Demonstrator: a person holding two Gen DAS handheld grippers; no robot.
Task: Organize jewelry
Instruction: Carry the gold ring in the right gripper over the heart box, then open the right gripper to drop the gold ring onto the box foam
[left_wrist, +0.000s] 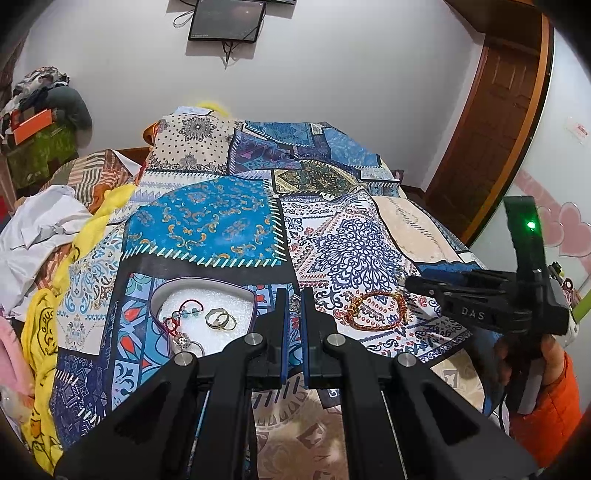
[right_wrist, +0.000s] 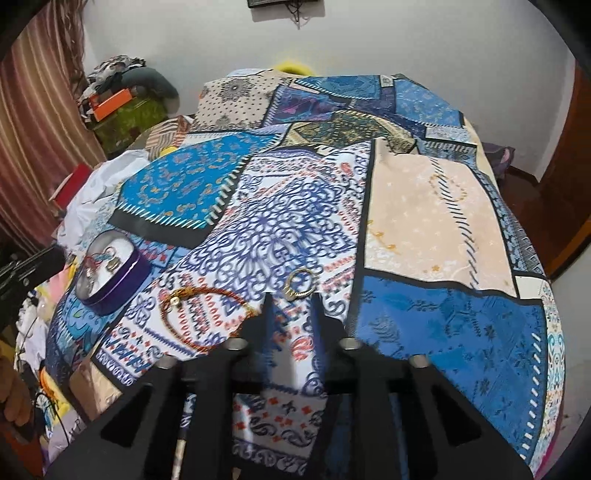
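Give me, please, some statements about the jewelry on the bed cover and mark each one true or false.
1. The braided bracelet lies inside the tin. False: it lies on the bed cover, outside the tin.
2. Two rings rest on the white padding in the tin. True.
3. The right gripper holds the gold ring. False: its jaws stand apart and the ring lies just ahead of them.
4. The left gripper is shut. True.
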